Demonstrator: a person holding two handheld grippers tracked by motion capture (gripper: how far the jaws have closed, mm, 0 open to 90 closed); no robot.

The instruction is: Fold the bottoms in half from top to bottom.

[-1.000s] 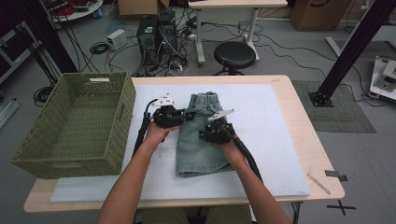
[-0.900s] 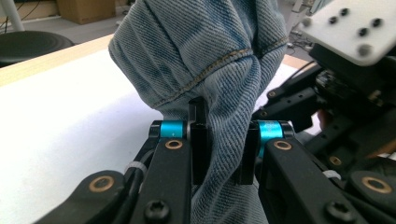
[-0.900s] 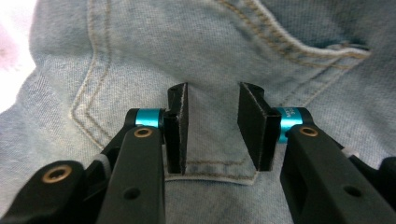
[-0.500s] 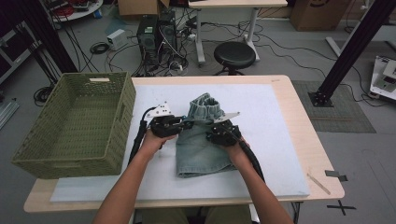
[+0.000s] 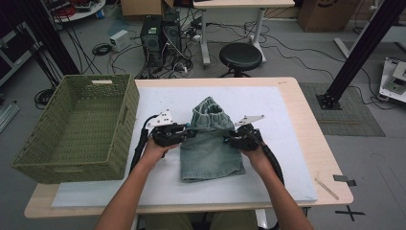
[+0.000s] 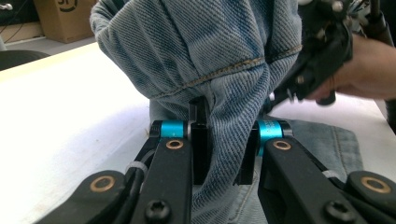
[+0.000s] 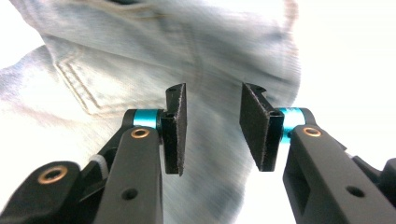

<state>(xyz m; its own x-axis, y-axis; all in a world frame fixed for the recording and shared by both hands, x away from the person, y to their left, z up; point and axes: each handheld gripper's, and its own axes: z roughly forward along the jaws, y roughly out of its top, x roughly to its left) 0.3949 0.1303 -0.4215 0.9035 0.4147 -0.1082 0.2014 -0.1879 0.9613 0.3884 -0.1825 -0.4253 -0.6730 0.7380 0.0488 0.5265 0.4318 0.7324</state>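
Cluttered workshop floor filled the upper part of the high view (cables, a PC tower, a stool), and below it sat a wooden table [image 5: 306, 120] with a white mat [image 5: 268, 105] over most of its top. Denim shorts [image 5: 210, 148] lay at the centre of the frame, legs toward the bottom edge, waistband end bunched up and raised toward the top. A green basket [image 5: 72, 129] stood at the left of the frame, just beside the mat.

Left gripper [image 6: 224, 154] was clamped on a fold of the denim near a seam, cloth pinched tight betw. the pads. Right gripper [image 7: 211, 130] sat at the shorts' right side w/ its jaws partly apart; cloth showed behind the gap, but the pads didn't look pressed on anything, so prob. no grip there.

Step in hand looked like folding the waistband end over the legs. Next move would likely need the right gripper to close on its edge, then both to carry the fold evenly toward the bottom of the frame, keeping the two sides level.
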